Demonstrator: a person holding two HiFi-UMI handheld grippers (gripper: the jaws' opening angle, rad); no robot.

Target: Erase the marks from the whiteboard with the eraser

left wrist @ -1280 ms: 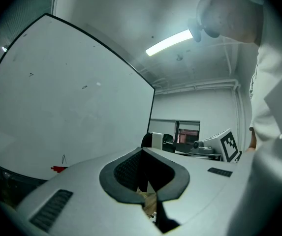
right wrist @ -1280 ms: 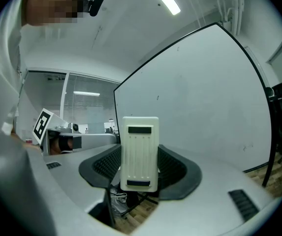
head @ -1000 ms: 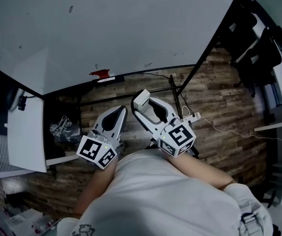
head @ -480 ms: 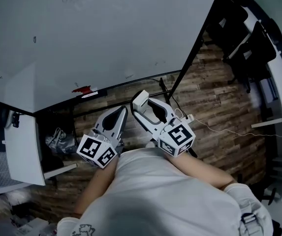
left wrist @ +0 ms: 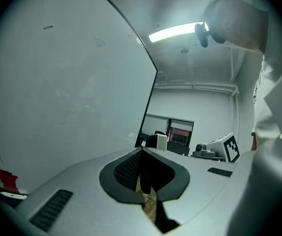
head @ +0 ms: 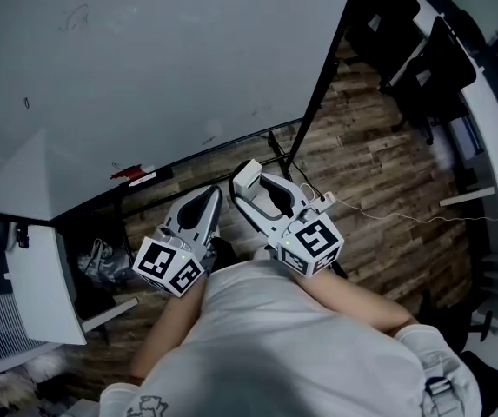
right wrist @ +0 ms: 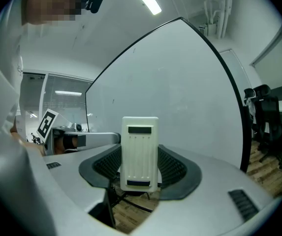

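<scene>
The whiteboard [head: 162, 59] fills the upper left of the head view. Its dark lower edge runs across the middle of the frame. A few small dark marks [head: 27, 102] sit on it near the left side. A red thing [head: 129, 172] lies at the board's lower edge, left of centre.

The right gripper [head: 250, 186] sits at the centre of the frame, and its jaws are clamped on the white eraser [head: 247, 177]. In the right gripper view the eraser [right wrist: 140, 151] stands upright between the two dark pads, with the whiteboard [right wrist: 180, 82] behind it and apart from it.

The left gripper [head: 207, 200] sits just left of the right one. In its own view the left gripper [left wrist: 141, 155] has its jaws pressed together with nothing between them.

Both grippers hang over the wooden floor [head: 379, 172], below the board's edge. Black chairs [head: 422, 50] stand at the upper right.
</scene>
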